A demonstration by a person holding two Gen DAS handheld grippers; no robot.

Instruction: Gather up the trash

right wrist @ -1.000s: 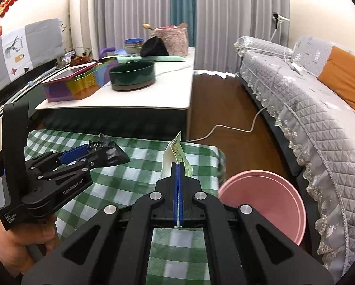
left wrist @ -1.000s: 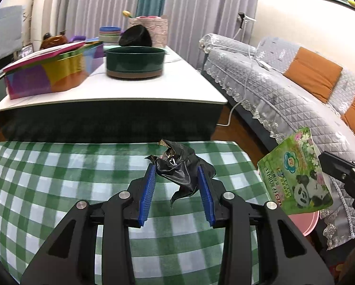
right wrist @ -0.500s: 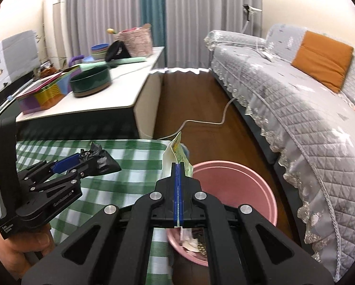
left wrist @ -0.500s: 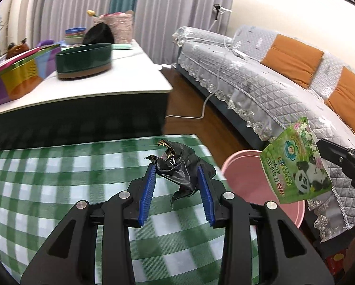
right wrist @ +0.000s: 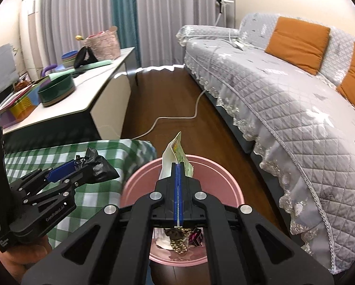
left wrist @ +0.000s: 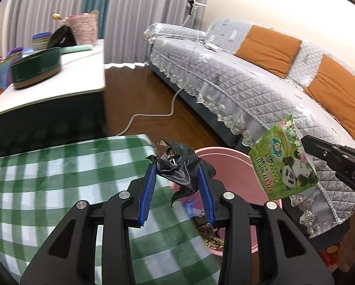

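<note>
Over the round pink plastic bin [right wrist: 182, 204], already holding scraps, the left tongs [left wrist: 177, 182] clamp a crumpled black wrapper [left wrist: 177, 168]; the right tongs [right wrist: 178, 182] pinch a green panda-print pouch [left wrist: 284, 166], neither yet dropped.

Open mouth of the pink bin [right wrist: 229, 178] is unobstructed from above; only trash lies at its bottom. On its left it is crowded by the edge of the checked table [left wrist: 46, 178], on its right by the quilted sofa [right wrist: 284, 109] skirt. Wood floor [right wrist: 172, 99] between sofa and white cabinet [right wrist: 106, 109] is passable, crossed by a white cable [right wrist: 177, 118]. Cabinet top is cluttered by a green bowl [right wrist: 56, 91] and boxes.
</note>
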